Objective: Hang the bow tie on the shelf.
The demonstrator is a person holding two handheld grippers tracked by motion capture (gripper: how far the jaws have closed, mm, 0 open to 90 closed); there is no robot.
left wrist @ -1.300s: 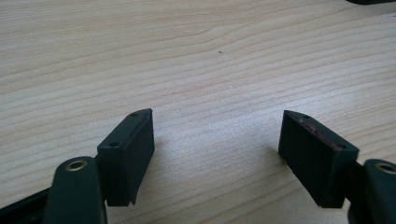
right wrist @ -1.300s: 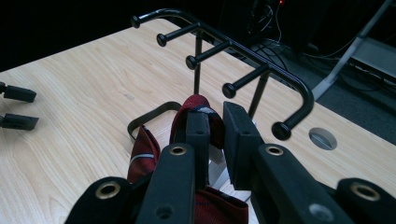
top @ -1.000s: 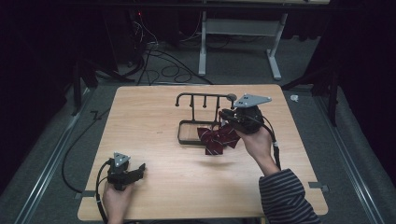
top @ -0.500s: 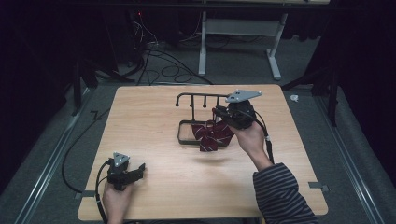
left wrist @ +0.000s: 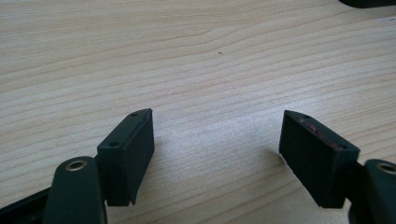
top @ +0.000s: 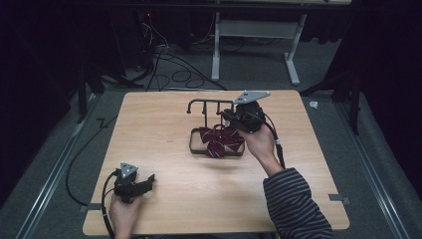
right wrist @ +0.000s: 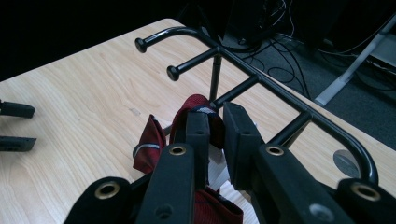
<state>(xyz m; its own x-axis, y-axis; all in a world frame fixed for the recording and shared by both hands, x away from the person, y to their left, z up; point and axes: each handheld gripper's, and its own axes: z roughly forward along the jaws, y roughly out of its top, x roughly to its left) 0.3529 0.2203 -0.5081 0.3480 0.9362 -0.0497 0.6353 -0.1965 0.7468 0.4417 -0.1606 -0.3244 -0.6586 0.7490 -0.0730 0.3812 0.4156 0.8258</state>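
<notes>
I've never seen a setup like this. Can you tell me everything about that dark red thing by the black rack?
The dark red cloth looks like soft fabric with thin pale stripes, maybe a tie, bunched into folds that fan out. A white label-like patch shows between the folds. It hangs over the base of the black metal rack, near the middle of the wooden table. The right gripper has its jaws closed on an upper fold, lifting it toward the rack's pegs.

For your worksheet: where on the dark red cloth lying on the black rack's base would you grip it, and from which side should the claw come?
Grip the raised fold of the dark red cloth from above, on the person's side of the black rack. That fold stands up thin enough to pinch, and the rack's pegs block the far side.
</notes>
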